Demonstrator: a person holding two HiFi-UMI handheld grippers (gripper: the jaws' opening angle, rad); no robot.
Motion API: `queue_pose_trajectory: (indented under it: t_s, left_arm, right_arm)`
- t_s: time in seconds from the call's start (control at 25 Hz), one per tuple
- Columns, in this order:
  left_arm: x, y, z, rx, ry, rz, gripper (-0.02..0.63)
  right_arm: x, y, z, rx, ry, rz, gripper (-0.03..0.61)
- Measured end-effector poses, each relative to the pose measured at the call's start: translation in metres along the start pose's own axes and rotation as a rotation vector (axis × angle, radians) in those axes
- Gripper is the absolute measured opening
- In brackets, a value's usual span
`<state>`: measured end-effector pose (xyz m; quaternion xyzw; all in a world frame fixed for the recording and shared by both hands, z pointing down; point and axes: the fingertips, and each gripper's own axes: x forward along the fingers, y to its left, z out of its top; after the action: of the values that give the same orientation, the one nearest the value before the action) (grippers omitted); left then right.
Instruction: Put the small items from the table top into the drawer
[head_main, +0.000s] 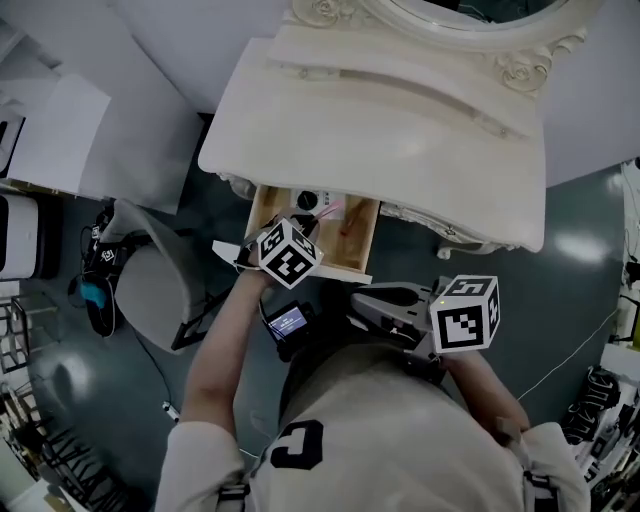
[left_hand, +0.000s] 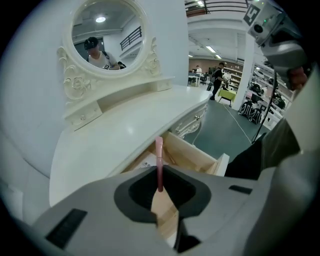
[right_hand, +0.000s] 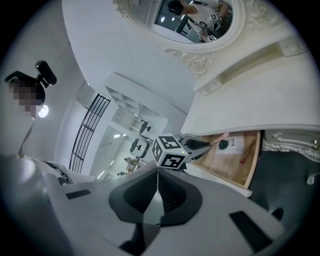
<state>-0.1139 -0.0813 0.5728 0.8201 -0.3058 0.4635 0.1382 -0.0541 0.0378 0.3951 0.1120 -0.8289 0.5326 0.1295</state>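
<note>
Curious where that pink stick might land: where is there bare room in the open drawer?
Inside the light wooden drawer, bare wood lies along the front wall. The back is crowded: a white card with a dark round spot and a thin red stick lie there. The cream table top is bare.

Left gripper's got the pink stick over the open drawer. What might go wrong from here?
1. The left gripper pinches the pink stick only at one end, so it may pivot or slip.
2. Its free end points toward the edge of the tabletop above the drawer; it might snag while lowering.
</note>
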Motion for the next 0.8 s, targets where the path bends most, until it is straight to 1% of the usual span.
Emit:
queue_pose_trajectory:
  t_s: [0.24,0.44,0.64,0.8]
  left_arm:
    - [0.031,-0.004,-0.012,0.092,0.068,-0.064,0.086]
    - [0.051,-0.007,-0.030,0.152,0.136,-0.103,0.086]
    - [0.067,-0.002,-0.041,0.172,0.169,-0.123,0.086]
    - [0.075,0.005,-0.039,0.175,0.166,-0.132,0.086]
  right_arm:
    - [-0.013,-0.014,-0.002,0.059,-0.058,-0.015,0.031]
    - [-0.016,-0.020,-0.005,0.086,-0.070,-0.020,0.029]
    - [-0.012,-0.022,-0.007,0.102,-0.052,-0.018,0.031]
    - [-0.002,-0.028,-0.010,0.109,-0.032,-0.021,0.031]
